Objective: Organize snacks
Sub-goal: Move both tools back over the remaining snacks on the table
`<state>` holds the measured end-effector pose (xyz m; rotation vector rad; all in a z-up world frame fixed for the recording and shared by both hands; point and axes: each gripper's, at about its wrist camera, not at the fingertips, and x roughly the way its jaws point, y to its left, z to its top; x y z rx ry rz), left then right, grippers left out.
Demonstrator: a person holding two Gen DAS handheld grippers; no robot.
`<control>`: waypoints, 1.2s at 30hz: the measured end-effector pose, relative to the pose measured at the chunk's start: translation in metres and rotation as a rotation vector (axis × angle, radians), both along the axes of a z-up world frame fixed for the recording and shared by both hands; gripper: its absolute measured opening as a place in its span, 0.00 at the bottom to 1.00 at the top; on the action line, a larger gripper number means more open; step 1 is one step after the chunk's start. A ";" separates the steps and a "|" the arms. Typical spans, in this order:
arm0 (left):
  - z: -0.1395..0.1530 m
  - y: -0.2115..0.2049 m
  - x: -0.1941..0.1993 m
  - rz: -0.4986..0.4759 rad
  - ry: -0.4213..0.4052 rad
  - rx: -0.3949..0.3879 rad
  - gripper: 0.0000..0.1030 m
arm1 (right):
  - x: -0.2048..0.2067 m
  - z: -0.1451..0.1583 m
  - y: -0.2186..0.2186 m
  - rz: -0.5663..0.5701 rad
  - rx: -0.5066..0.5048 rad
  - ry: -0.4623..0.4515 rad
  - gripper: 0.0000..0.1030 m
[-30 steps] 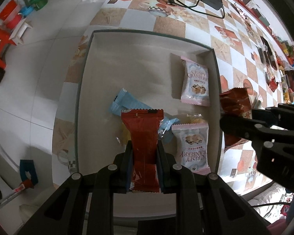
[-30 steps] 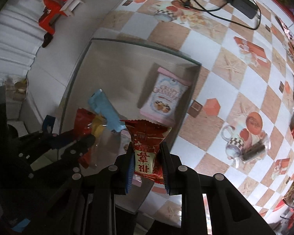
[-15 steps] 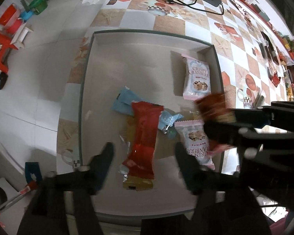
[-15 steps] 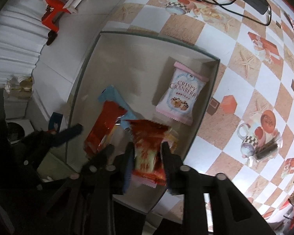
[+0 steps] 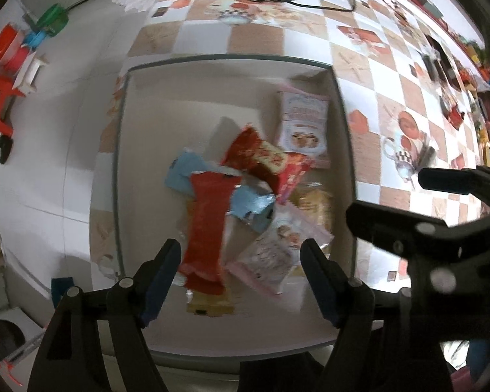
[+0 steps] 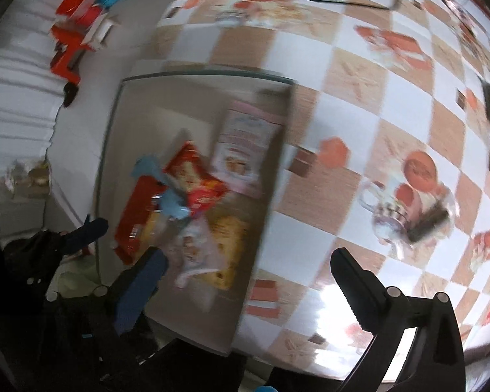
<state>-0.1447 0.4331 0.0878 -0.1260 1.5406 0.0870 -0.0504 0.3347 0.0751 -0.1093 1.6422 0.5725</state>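
Two pink pouches, two crinkly red packets [image 5: 209,222], blue and yellow wrappers lie piled in the shallow rectangular box [image 5: 121,150]. Above them, the left gripper [image 5: 240,254] and right gripper [image 6: 245,261] are both opening, holding nothing; the pile sits ahead of the left fingers.

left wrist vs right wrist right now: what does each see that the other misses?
Left wrist only: the right tool from outside, jaws opening and empty, beside the bin; the long red packet end to end, with a gold wrapper under its near end.

Right wrist only: a wide stretch of checkered tablecloth right of the bin, and its cup-and-saucer print.

Both: the bin, the snack pile, the pink cranberry packet, the square red packet, and the orange clutter. The left tool is opening, nothing between its jaws.
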 end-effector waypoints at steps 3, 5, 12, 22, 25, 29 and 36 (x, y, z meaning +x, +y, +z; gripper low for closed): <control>0.000 -0.015 0.004 -0.041 0.006 0.003 0.76 | 0.004 -0.005 -0.024 -0.055 -0.015 0.017 0.99; 0.000 -0.028 0.008 -0.076 0.013 0.007 0.76 | 0.007 -0.012 -0.048 -0.106 -0.033 0.033 0.99; -0.001 -0.074 0.023 -0.193 0.025 0.017 0.76 | 0.010 -0.036 -0.133 -0.293 -0.086 0.108 0.99; -0.005 -0.151 0.040 -0.378 0.047 0.012 0.76 | -0.015 -0.074 -0.241 -0.488 -0.167 0.207 0.99; -0.006 -0.177 0.048 -0.419 0.048 0.003 0.76 | -0.022 -0.082 -0.267 -0.521 -0.190 0.217 0.99; -0.008 -0.213 0.066 -0.462 0.044 -0.001 0.76 | -0.028 -0.092 -0.298 -0.528 -0.244 0.212 0.99; -0.015 -0.264 0.112 -0.418 0.070 -0.091 0.76 | -0.026 -0.093 -0.326 -0.478 -0.272 0.113 0.99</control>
